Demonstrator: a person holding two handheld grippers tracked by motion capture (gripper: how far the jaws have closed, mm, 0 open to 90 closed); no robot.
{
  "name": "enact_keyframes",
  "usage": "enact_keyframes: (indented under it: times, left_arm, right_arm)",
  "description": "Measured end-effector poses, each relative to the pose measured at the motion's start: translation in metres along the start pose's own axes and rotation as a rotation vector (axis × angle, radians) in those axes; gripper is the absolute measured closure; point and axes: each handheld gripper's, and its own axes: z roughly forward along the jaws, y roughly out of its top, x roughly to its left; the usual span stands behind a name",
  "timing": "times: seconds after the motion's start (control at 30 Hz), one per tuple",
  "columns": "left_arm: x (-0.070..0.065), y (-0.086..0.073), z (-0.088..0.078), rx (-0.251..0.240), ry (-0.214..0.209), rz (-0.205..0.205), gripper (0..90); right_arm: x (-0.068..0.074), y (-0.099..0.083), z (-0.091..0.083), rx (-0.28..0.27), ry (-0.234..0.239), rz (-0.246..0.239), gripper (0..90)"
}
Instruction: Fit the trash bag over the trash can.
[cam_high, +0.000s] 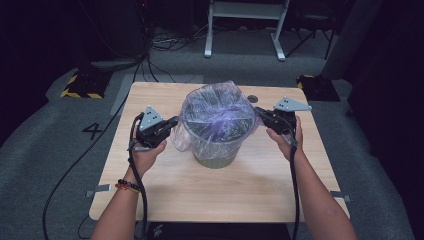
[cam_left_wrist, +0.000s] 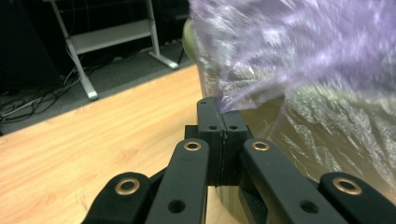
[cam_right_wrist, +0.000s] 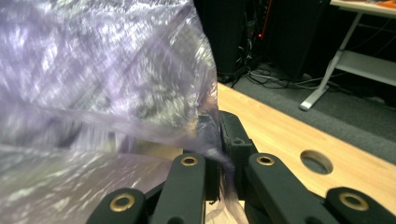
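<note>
Bin (cam_high: 218, 150) blocks table (cam_high: 165, 190) centre (bag (cam_high: 215, 112) billowing); near edge free.

Purple bag (cam_high: 216, 116) over green bin (cam_high: 216, 150), left tongs (cam_high: 172, 122), right tongs (cam_high: 260, 114) pinching edges

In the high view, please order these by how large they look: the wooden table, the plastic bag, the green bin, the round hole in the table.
1. wooden table
2. plastic bag
3. green bin, though the bag hides most of it
4. round hole
</note>
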Motion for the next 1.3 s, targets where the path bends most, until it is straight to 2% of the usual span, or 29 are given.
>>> enact_keyframes:
  times: [0.1, 0.2, 0.3, 0.37, 0.43, 0.47, 0.53, 0.6, 0.67, 0.73, 0.87, 0.93, 1.07, 1.1, 1.17, 1.23, 1.27, 1.3]
  left_arm:
    - [0.004, -0.010, 0.004, 0.025, 0.000, -0.018, 90.0]
    - [0.005, -0.017, 0.006, 0.034, -0.021, -0.043, 90.0]
    - [0.003, -0.020, 0.007, 0.043, -0.037, -0.034, 90.0]
    - [0.001, -0.022, 0.006, 0.041, -0.031, -0.031, 89.8]
    - [0.001, -0.023, 0.003, 0.038, -0.002, -0.041, 75.0]
    - [0.001, -0.023, 0.000, 0.029, 0.000, -0.053, 63.8]
    - [0.001, -0.022, -0.010, -0.013, 0.009, -0.069, 48.9]
    - [0.000, -0.020, -0.020, -0.052, 0.022, -0.084, 34.9]
    - [-0.001, -0.017, -0.033, -0.100, 0.009, -0.074, 29.8]
    - [-0.004, -0.012, -0.044, -0.130, -0.019, -0.049, 25.0]
    - [-0.018, -0.003, -0.058, -0.147, -0.062, 0.009, 21.9]
    - [-0.028, 0.000, -0.060, -0.150, -0.093, 0.044, 19.8]
    - [-0.044, 0.004, -0.056, -0.120, -0.112, 0.117, 17.6]
    - [-0.047, 0.005, -0.054, -0.115, -0.101, 0.141, 17.4]
    - [-0.051, 0.008, -0.053, -0.117, -0.101, 0.156, 18.1]
    - [-0.053, 0.011, -0.052, -0.108, -0.075, 0.179, 33.3]
    - [-0.053, 0.012, -0.051, -0.102, -0.072, 0.200, 45.7]
    - [-0.053, 0.011, -0.050, -0.100, -0.101, 0.221, 60.3]
  right_arm:
    - [-0.002, -0.008, -0.001, 0.016, -0.005, 0.009, 89.5]
    - [-0.004, -0.015, 0.000, 0.025, -0.003, 0.014, 89.7]
    - [-0.002, -0.019, 0.000, 0.034, 0.004, -0.001, 89.7]
    - [0.002, -0.021, 0.000, 0.041, 0.004, -0.018, 89.5]
    - [0.005, -0.022, -0.002, 0.049, 0.000, -0.039, 86.0]
    - [0.007, -0.022, -0.003, 0.049, -0.006, -0.048, 78.8]
    - [0.009, -0.021, -0.007, 0.047, -0.023, -0.068, 71.0]
    - [0.012, -0.019, -0.013, 0.047, -0.038, -0.111, 61.9]
    - [0.017, -0.016, -0.018, 0.055, -0.082, -0.157, 53.8]
    - [0.020, -0.012, -0.025, 0.050, -0.092, -0.186, 51.2]
    - [0.024, -0.005, -0.039, 0.008, -0.091, -0.211, 46.1]
    - [0.026, -0.002, -0.044, -0.012, -0.072, -0.208, 45.6]
    - [0.028, 0.001, -0.048, -0.025, -0.056, -0.210, 45.1]
    - [0.028, 0.001, -0.048, -0.028, -0.051, -0.207, 46.3]
    - [0.029, 0.002, -0.049, -0.026, -0.030, -0.218, 51.9]
    - [0.030, 0.002, -0.051, -0.032, 0.003, -0.231, 62.0]
    - [0.031, 0.002, -0.052, -0.031, 0.014, -0.236, 68.8]
    - [0.031, 0.002, -0.053, -0.035, 0.029, -0.246, 74.2]
